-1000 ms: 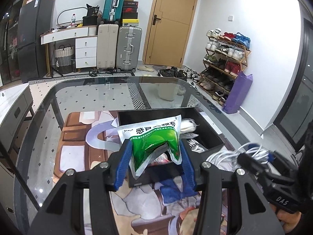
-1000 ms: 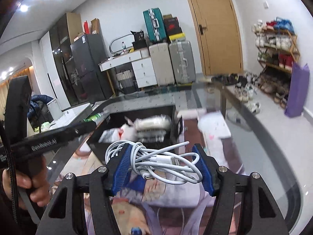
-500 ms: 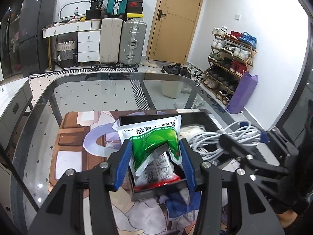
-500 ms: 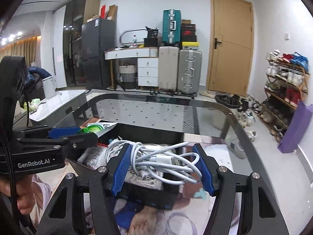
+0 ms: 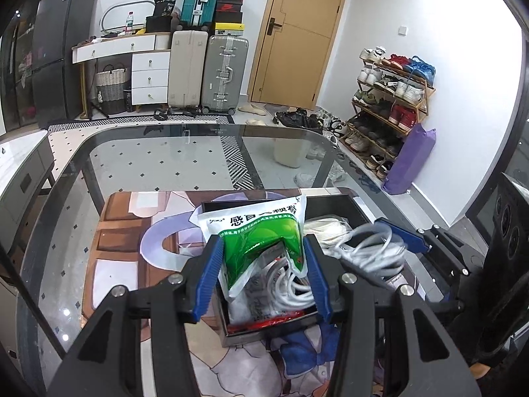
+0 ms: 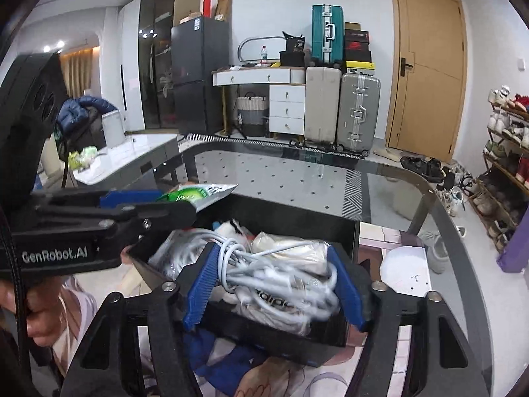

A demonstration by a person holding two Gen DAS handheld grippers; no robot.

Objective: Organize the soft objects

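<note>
Nearly done: your right claw (image 6: 274,284), jaws just opening, lets coiled white charging cable (image 6: 281,284) sag between pads over black rectangular storage box (image 6: 350,231), already part-filled. Left claw (image 5: 263,274) pinches green-and-white foil sachet (image 5: 261,231) above box; drop remaining.

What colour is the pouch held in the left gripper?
Green and white pouch, clearest in the left wrist view.

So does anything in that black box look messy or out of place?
Yes. A loose bundle of white cable sprawls over the bagged items in the black box, and the green-and-white pouch sits crumpled between the left gripper pads above it.
</note>
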